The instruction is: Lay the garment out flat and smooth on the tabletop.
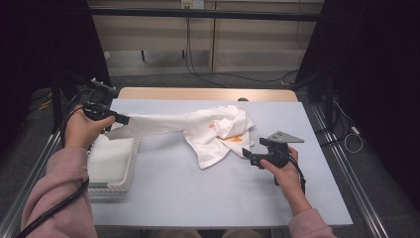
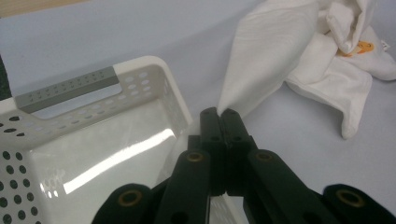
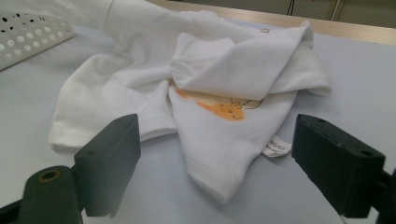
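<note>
From the high view, the left gripper [image 1: 121, 119] pinches a white shirt [image 1: 218, 131] mid-table, stretching it left over a white basket [image 1: 130, 171]. Its own view shows jaws clenched on cloth [image 2: 266, 60]. The right gripper view shows jaws released, the shirt [image 3: 210, 93] beyond.

On my left a white perforated basket [image 1: 113, 163] with a grey handle strip sits at the edge of the pale blue table [image 1: 198, 193]. Behind the table, black cables [image 1: 198, 69] hang and trail over the floor.
</note>
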The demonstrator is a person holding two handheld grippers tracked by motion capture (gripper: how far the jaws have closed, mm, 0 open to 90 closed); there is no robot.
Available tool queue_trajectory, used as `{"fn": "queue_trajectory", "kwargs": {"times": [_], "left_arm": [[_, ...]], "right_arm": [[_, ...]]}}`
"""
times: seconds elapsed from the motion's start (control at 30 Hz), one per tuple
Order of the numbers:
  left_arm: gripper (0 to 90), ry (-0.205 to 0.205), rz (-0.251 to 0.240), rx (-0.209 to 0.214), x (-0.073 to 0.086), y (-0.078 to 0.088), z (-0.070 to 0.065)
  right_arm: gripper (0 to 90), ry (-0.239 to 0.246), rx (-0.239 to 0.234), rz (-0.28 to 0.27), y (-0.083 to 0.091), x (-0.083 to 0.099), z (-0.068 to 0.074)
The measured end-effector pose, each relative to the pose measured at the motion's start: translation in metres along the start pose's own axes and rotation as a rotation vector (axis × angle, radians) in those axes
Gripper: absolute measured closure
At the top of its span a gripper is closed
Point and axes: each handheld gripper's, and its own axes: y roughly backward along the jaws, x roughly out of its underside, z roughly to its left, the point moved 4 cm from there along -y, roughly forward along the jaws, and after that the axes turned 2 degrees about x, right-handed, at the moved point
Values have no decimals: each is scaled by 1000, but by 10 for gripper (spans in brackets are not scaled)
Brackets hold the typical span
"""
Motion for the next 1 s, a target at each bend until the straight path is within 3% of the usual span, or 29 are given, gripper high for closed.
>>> {"fn": "queue_trajectory", "kwargs": {"times": [0.1, 0.27, 0.3, 0.4, 0.93, 0.97, 1.0], "left_arm": [[900, -3, -4, -17, 0, 1, 6], [900, 13, -11, -8, 1, 1, 14], [899, 41, -11, -1, 2, 0, 13], [899, 27, -11, -6, 2, 1, 18], [897, 78, -11, -7, 8, 17, 32], [898, 54, 13, -13, 10, 18, 36], [898, 71, -5, -12, 9, 17, 37]], "right_arm": [[156, -3, 0, 2, 0, 0, 0], [156, -6, 1, 2, 0, 0, 0], [156, -6, 0, 3, 0, 0, 0], [156, -2, -1, 1, 0, 0, 0], [157, -4, 1, -5, 0, -1, -2], [157, -7, 1, -3, 0, -1, -1], [158, -3, 0, -7, -1, -1, -1]]}}
